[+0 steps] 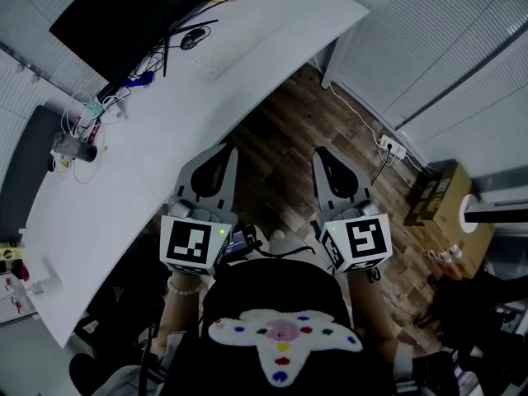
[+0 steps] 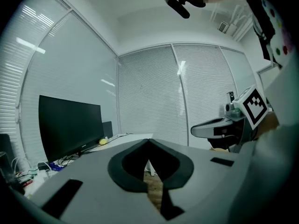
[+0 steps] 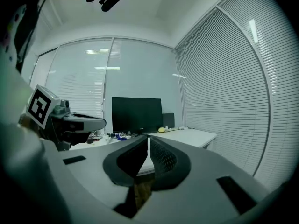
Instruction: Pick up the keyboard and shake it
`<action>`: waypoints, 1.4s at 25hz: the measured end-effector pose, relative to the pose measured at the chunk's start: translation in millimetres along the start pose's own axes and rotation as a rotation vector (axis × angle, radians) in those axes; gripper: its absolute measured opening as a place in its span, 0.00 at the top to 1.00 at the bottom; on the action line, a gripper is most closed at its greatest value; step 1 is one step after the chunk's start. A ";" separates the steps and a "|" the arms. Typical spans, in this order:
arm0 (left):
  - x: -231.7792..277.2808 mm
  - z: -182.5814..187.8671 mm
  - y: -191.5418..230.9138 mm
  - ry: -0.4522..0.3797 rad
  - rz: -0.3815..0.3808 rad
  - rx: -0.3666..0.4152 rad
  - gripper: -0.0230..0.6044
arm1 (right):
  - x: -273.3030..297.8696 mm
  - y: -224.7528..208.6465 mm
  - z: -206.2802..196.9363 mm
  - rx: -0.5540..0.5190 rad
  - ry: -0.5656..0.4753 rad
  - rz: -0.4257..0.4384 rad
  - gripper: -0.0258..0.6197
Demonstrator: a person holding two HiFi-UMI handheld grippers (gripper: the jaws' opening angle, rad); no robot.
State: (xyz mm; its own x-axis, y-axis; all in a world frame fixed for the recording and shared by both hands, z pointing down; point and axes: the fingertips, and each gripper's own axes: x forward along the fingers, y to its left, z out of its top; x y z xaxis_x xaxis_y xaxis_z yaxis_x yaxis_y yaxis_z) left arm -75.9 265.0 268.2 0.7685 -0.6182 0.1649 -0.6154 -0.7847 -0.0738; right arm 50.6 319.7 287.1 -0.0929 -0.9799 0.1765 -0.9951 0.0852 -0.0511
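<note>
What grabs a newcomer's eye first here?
The left gripper and right gripper stand out at centre, side by side, both shut and empty, with wood floor between them. Left of them, a long white desk carries a dark monitor and a cable tangle.

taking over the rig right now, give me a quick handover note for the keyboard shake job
Grippers: the left gripper is shut and empty, held in front of the person near the edge of the white desk. The right gripper is shut and empty, beside it over the wood floor.
Keyboard: hard to make out. A pale flat shape on the desk in front of the monitor may be it. Neither gripper touches it.
Done: nothing; no pick-up yet.
Left: reach over the desk, open the jaws, grip the keyboard, lift it, shake it.
</note>
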 end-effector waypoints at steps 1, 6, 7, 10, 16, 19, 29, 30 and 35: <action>-0.1 -0.6 0.0 -0.002 0.012 -0.018 0.94 | -0.5 -1.9 -1.1 -0.004 0.001 0.006 0.89; 3.5 0.8 1.4 -0.023 0.028 -0.071 0.94 | -0.7 -6.3 -7.9 -0.004 0.015 0.015 0.89; 5.9 1.1 0.8 -0.025 0.023 -0.064 0.94 | -0.3 -8.3 -8.1 0.003 0.017 0.010 0.89; 15.2 -0.4 0.9 -0.022 0.020 -0.055 0.94 | 2.4 -17.6 -8.7 0.018 0.022 -0.006 0.89; 39.0 -8.9 10.3 -0.008 0.020 -0.043 0.94 | 20.7 -31.6 -10.2 0.001 0.023 -0.021 0.89; 62.3 -6.9 11.0 -0.013 -0.009 -0.055 0.94 | 35.9 -41.6 -10.4 0.005 0.031 -0.019 0.89; 149.2 -3.1 67.0 0.002 -0.026 -0.096 0.94 | 126.5 -84.9 2.1 -0.011 0.054 -0.019 0.89; 158.4 -1.4 75.6 0.000 -0.024 -0.094 0.94 | 137.5 -89.2 4.0 -0.007 0.060 -0.024 0.89; 201.8 4.0 114.2 0.006 -0.017 -0.081 0.94 | 192.4 -105.2 16.3 -0.016 0.072 -0.014 0.89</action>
State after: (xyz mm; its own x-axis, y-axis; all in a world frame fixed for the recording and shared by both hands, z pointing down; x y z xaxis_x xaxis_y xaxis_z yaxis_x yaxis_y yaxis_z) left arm 9.5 50.4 289.2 0.7778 -0.6048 0.1712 -0.6150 -0.7885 0.0086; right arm 138.0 119.3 310.4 -0.0808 -0.9654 0.2478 -0.9966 0.0752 -0.0322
